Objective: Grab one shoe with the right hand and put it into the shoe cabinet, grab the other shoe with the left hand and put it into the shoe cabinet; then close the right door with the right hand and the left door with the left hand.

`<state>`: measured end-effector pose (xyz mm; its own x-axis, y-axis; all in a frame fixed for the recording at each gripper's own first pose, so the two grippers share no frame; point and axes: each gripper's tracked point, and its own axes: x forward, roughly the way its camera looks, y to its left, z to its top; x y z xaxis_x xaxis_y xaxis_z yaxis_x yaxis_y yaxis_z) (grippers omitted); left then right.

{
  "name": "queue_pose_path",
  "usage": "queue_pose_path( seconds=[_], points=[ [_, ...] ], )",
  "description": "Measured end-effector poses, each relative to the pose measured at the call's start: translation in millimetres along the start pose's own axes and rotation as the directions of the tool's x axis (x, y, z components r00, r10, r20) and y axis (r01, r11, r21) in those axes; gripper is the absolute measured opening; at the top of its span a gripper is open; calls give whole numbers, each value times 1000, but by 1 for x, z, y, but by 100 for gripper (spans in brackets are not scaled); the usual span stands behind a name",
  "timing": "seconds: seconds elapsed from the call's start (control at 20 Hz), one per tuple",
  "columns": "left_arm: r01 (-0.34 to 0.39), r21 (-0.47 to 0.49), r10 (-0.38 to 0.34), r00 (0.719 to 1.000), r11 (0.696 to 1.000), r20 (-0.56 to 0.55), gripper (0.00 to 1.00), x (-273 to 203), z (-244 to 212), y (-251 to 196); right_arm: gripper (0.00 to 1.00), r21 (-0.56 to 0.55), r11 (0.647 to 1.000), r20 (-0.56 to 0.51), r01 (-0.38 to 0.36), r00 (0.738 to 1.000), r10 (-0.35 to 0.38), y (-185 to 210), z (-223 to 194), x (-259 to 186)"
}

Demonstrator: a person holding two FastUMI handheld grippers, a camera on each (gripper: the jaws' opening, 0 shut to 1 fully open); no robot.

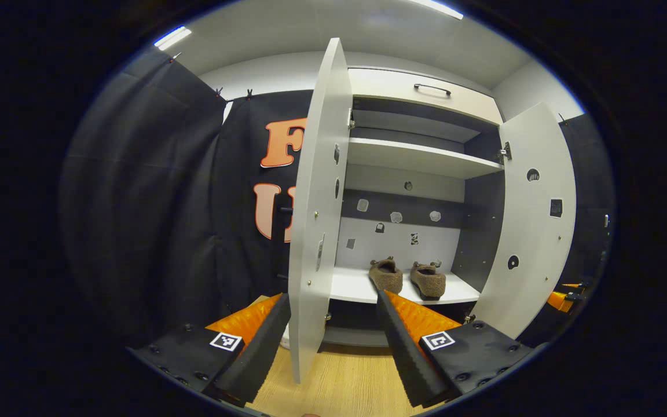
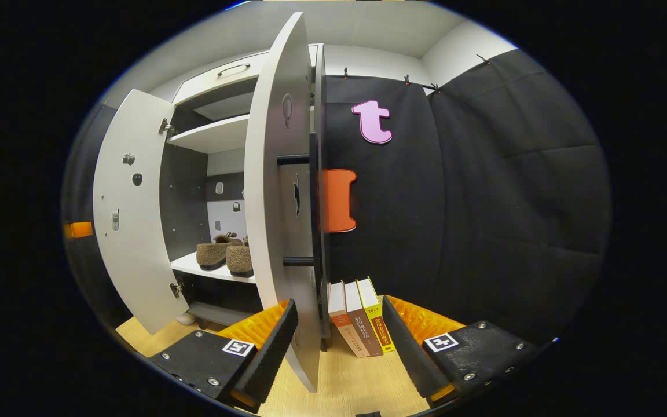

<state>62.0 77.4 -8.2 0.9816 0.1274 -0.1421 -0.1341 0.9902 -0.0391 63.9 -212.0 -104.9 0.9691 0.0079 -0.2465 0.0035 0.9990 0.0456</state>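
Left door (image 1: 316,220) edge-on between open gripper (image 1: 333,341) fingers; cabinet opening free beyond.

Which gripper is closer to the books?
Right. The right hand-held gripper has the books just ahead between its fingers; the left hand-held gripper straddles the left door.

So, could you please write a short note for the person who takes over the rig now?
Left gripper: jaws open, holding nothing, the left door edge between them.
Right gripper: jaws open, holding nothing, the right door edge between them.
Both shoes stand side by side on the cabinet's lower shelf.
Done: shoes stored.
Left: close the right door, then the left; both are wide open.
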Motion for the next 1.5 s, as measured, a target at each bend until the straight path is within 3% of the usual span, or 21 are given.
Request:
queue_pose_path(
  seconds=[0.2,0.25,0.3,0.35,0.75,0.85,0.9,1.15,1.5],
  points=[
    [11,2,-11,1000,1000,-7,94,-1,1,14,87,15,1000,-4,-16,1000,16,23,-1,-1],
    [8,11,-8,1000,1000,-7,97,-2,2,19,91,23,999,-5,-24,1000,24,31,-1,0],
    [0,22,0,1000,1000,-3,97,-2,4,26,87,29,999,-5,-32,999,33,40,-1,2],
    [-7,31,7,1000,1000,0,97,-3,6,33,91,29,999,-4,-41,999,41,50,-1,3],
    [-39,16,39,999,999,-10,94,-3,4,91,91,59,997,11,-55,998,54,108,-4,20],
    [-35,4,35,999,999,-18,94,0,1,102,91,60,997,17,-49,999,48,119,-4,24],
    [-32,-2,32,999,999,-22,99,1,0,107,91,58,997,20,-47,999,46,126,-3,26],
    [-11,-16,10,999,1000,-46,97,11,-15,130,91,52,994,35,-94,995,92,172,1,39],
    [12,16,-11,999,1000,-39,94,41,-34,157,92,35,996,47,-78,996,76,204,0,42]
  ],
)
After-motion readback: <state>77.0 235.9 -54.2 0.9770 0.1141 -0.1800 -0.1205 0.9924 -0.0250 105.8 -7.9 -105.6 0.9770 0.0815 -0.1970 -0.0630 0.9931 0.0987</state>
